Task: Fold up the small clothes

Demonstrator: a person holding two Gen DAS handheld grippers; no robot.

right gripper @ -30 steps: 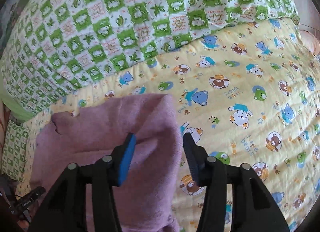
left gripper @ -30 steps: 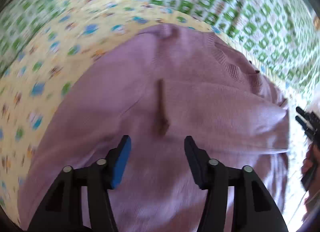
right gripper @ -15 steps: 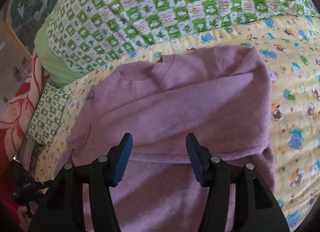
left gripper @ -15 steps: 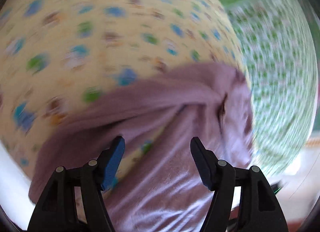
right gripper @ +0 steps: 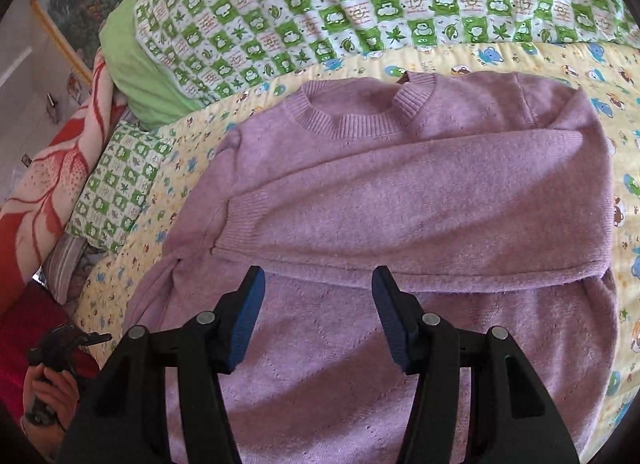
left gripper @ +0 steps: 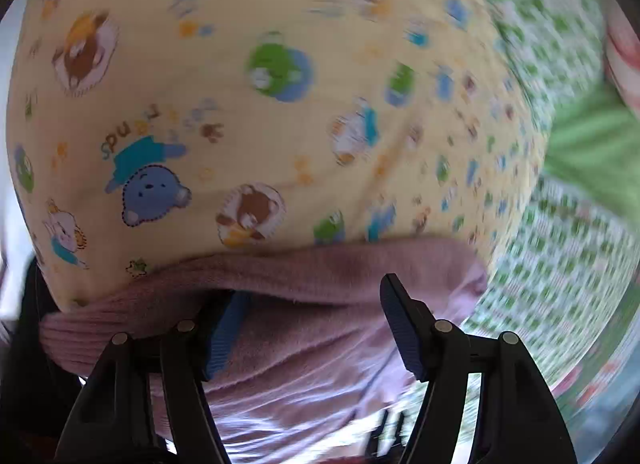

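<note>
On the yellow bear-print sheet [right gripper: 520, 59], my closing left gripper [left gripper: 316, 328] straddles the purple sweater's [right gripper: 400, 191] cuff, right gripper [right gripper: 318, 316] wide, empty; pinch squarely, fold flat.

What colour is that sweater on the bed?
The sweater is plain lilac-pink; the right wrist view shows it best.
</note>
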